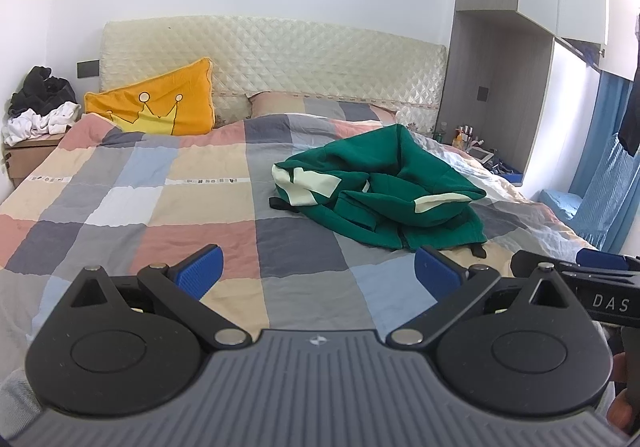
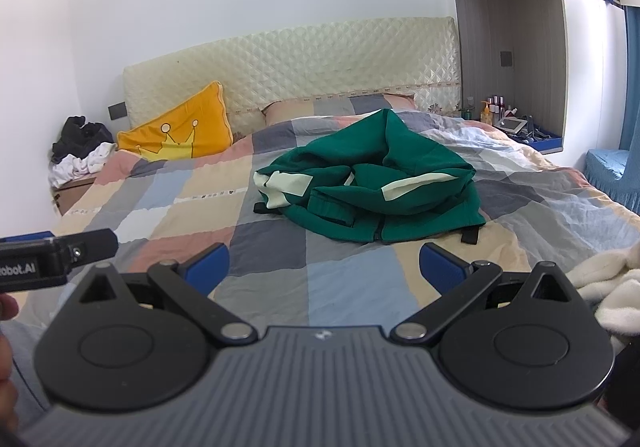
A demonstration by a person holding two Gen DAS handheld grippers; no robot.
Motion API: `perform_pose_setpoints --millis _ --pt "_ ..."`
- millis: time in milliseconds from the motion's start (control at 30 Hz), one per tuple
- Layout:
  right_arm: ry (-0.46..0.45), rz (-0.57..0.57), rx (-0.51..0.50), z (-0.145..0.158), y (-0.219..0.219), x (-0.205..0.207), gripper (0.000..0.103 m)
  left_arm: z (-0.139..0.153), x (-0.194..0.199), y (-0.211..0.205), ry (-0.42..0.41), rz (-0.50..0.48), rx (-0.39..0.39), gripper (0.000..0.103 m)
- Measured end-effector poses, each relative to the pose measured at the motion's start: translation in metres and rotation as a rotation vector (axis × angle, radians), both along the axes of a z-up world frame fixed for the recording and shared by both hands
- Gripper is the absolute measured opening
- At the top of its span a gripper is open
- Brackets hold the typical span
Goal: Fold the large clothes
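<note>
A green zip-up hoodie with cream stripes lies crumpled on a bed's patchwork quilt, right of centre. Its bunched mass stretches roughly left to right, with the zipper hem nearest the cameras. The left claw and right claw are released, spread wide above the quilt, short of the hoodie.

A home bedroom: a wide bed under a patchwork quilt stands against a quilted cream headboard, with an orange crown cushion, a nightstand piled with clothes, toiletry bottles in a bedside niche and blue curtains.
</note>
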State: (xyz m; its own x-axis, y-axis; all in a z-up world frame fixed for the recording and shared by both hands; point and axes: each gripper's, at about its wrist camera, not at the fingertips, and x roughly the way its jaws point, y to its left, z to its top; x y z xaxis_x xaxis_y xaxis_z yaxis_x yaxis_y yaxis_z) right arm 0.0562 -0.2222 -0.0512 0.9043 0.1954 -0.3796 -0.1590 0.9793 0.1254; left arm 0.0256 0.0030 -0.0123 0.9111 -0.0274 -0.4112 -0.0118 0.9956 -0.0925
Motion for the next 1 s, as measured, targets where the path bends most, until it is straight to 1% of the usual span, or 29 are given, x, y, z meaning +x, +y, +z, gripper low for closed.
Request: perform_pose_setpoints --millis 167,533,667,767,1000 --pt "0.014 -0.002 0.013 -0.003 -0.002 0.003 0.103 -0.001 0.004 0.001 0.003 -0.005 -0.002 0.103" --pt "0.023 -0.002 0.001 -0.006 0.002 0.006 0.103 -0.007 0.006 0.002 0.000 -0.005 0.004 0.103" --pt "0.026 -0.003 0.002 -0.007 0.003 0.006 0.103 -0.008 0.006 0.004 -0.002 -0.001 0.015 0.103" --pt "0.033 -0.004 0.003 -0.009 0.005 0.008 0.103 -0.011 0.005 0.004 -0.003 0.012 0.039 0.103" --pt "0.038 -0.003 0.003 -0.010 0.005 0.009 0.103 -0.011 0.005 0.008 -0.002 0.007 0.030 0.103"
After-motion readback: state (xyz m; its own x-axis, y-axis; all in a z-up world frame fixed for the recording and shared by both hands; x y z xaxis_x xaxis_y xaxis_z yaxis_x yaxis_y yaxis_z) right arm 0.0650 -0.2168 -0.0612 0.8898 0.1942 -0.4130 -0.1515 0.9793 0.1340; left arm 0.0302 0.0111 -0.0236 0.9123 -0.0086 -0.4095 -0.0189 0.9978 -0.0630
